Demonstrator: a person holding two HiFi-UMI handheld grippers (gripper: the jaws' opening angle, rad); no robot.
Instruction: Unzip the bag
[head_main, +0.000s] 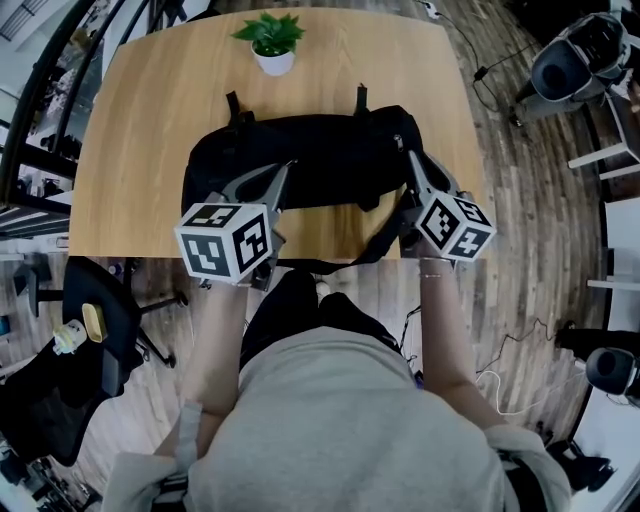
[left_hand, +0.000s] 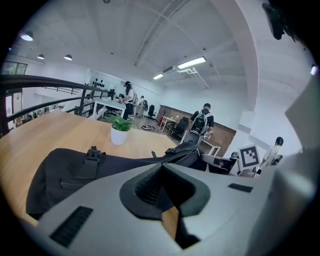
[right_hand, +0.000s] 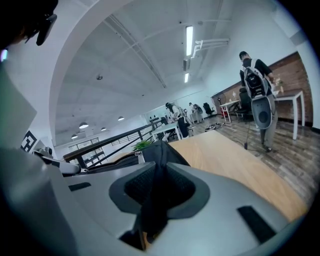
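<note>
Right gripper (head_main: 410, 158) pinches the bag (head_main: 330, 150) at its right end. Left gripper (head_main: 287, 168) is clenched, seemingly empty. Without the zip pull, dragging would just shift the bag.

The bag (head_main: 300, 160) at the centre of the head view is black all over, on a pale honey-coloured wood table (head_main: 140, 140). At the top edge, the plant (head_main: 270, 30) has green leaves above a white pot (head_main: 275, 62). The left gripper (head_main: 288, 168) and right gripper (head_main: 410, 157) are light grey, with black ribbed pads (left_hand: 146, 187) and cubes (head_main: 228, 240) patterned in black-and-white squares. The floor (head_main: 530, 200) is streaky brown planks
</note>
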